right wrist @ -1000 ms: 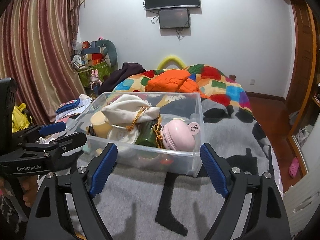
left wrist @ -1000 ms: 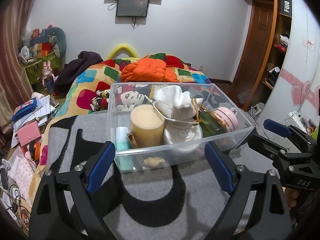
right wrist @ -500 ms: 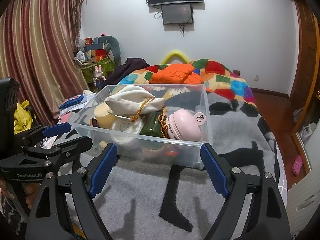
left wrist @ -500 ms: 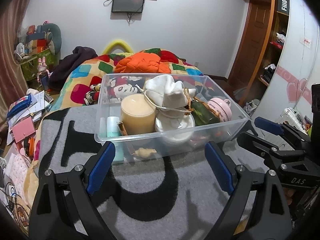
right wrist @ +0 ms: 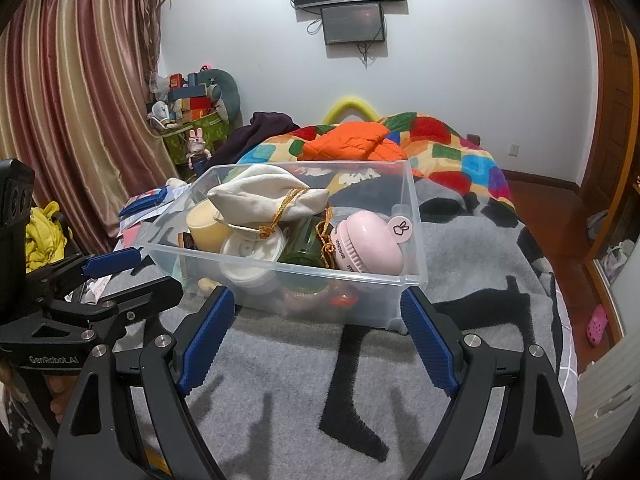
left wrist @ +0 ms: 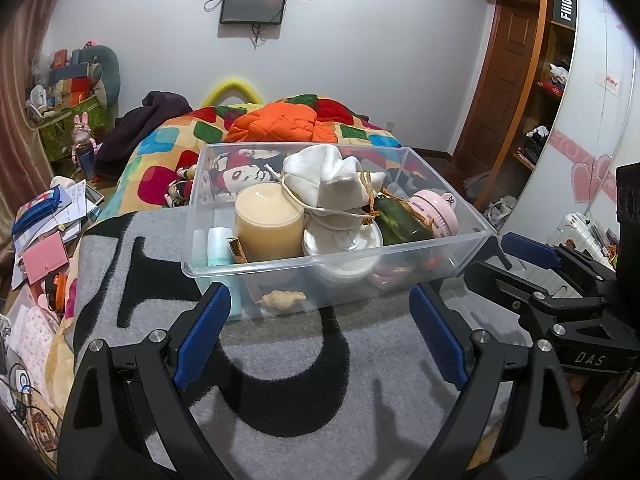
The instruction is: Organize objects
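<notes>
Status chk: clear plastic bin sits on the grey/black blanket at the near end of the bed, w/ both your grippers in front of it. Your L gripper has jaws spread wide, nothing between them; R gripper likewise spread and empty. Neither touches the bin; R tool's tips sit just beside the bin's R corner in the L wrist view. Bin contents, as visible: cream candle, white drawstring pouch lying on top of a white lidded tub, dark green bottle w/ gold cord, pink round brush, pale teal tube at the L end, small tan lump at the bottom front. Some reddish items under the brush, too blurred to ID. Judgement: packing looks largely done, since no loose task items show on the blanket near you. Items are piled rather than neatly arranged, so tidying inside may remain, or relocating the bin. Floor clutter at L (papers, pink wallet) may or may not be in scope; can't tell.
</notes>
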### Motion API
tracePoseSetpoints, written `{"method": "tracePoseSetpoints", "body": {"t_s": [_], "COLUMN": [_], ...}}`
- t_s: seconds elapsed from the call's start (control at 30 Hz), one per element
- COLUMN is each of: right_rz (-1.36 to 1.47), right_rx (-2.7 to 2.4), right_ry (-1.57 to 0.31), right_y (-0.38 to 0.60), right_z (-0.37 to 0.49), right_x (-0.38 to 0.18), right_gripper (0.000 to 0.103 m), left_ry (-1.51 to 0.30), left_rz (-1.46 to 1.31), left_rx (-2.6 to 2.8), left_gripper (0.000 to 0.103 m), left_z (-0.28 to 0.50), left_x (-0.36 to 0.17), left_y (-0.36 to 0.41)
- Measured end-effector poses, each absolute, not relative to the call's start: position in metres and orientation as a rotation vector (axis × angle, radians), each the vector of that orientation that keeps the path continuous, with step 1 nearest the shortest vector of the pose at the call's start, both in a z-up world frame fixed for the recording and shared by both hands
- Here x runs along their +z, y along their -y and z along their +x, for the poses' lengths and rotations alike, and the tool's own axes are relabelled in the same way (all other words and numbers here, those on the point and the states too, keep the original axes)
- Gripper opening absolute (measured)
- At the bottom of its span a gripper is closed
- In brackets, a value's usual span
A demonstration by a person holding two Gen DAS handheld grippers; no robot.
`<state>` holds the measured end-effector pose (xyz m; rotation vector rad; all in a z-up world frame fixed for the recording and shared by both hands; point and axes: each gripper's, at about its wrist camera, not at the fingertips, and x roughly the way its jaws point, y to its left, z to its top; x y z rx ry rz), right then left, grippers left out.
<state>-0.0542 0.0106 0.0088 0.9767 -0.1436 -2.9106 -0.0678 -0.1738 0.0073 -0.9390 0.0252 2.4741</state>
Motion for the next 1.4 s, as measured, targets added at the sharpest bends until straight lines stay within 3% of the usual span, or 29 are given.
{"method": "tracePoseSetpoints", "body": {"t_s": [1.4], "right_rz": [0.981], "right_rx": [-2.907], "right_ry": [0.144], "right_y": [-0.0079], "right_z": [-0.0533], "right_x": [0.0079], "right_gripper": [0.083], "left_ry": [-0.002], "left_rz": [-0.932], "left_rx": [2.475], "left_gripper": [0.091], "left_z": [-0.0647], "left_x": [0.0093], "left_y": [0.176]}}
